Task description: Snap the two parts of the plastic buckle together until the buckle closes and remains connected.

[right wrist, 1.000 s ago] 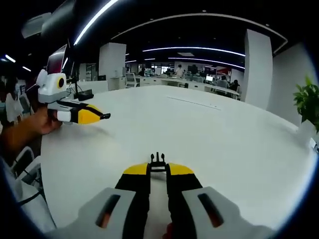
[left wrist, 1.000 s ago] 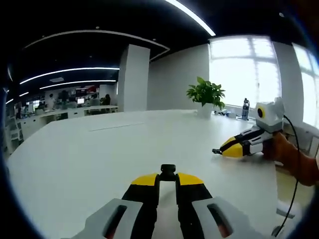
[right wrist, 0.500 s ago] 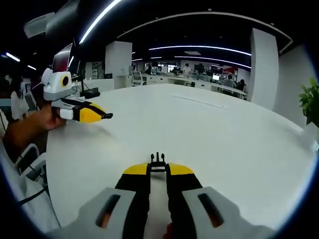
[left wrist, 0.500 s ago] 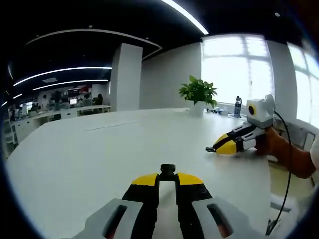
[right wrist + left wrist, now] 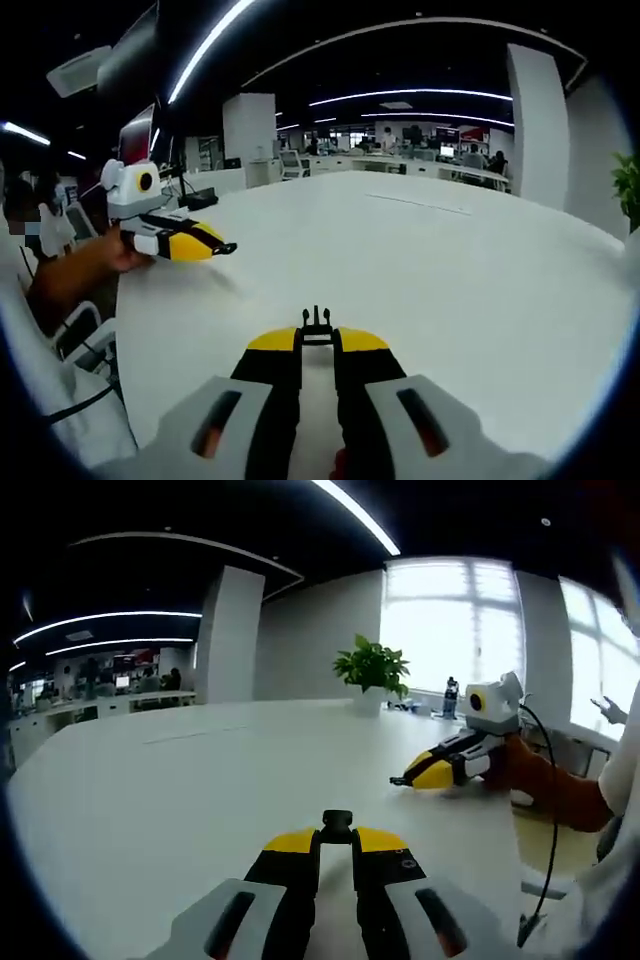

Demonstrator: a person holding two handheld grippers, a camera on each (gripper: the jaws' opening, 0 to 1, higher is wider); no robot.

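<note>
Right now my left gripper has its jaws pressed together on the socket half of the buckle, a small black piece sticking out past the yellow tips. My right gripper is likewise clamped on the pronged half of the buckle. Both hang over the white table, well apart from each other. From the left gripper view I see a potted plant at the table's far edge.
</note>
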